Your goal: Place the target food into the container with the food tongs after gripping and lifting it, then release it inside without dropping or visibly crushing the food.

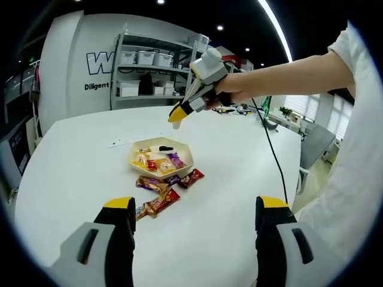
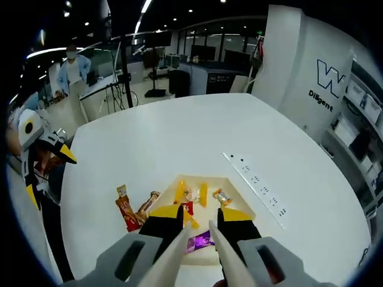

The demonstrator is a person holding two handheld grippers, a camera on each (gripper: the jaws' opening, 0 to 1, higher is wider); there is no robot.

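Observation:
A cream hexagonal tray (image 1: 179, 145) (image 2: 236, 191) sits mid-table holding several wrapped snacks. More wrapped snacks (image 1: 161, 202) (image 2: 128, 212) lie on the table just outside it. My right gripper (image 1: 176, 113) (image 2: 200, 215) hovers above the tray, shut on pale food tongs (image 2: 176, 245) whose arms run between its jaws. A purple snack (image 2: 200, 241) lies under the tong tips. My left gripper (image 1: 194, 206) (image 2: 48, 173) stays open and holds nothing, on the near side of the loose snacks.
The white table (image 1: 227, 179) is wide and round-edged. A power strip (image 2: 257, 182) lies beside the tray. A cable (image 1: 272, 149) trails from the right gripper. Shelves (image 1: 155, 72) stand behind, and a person (image 2: 72, 69) stands far off.

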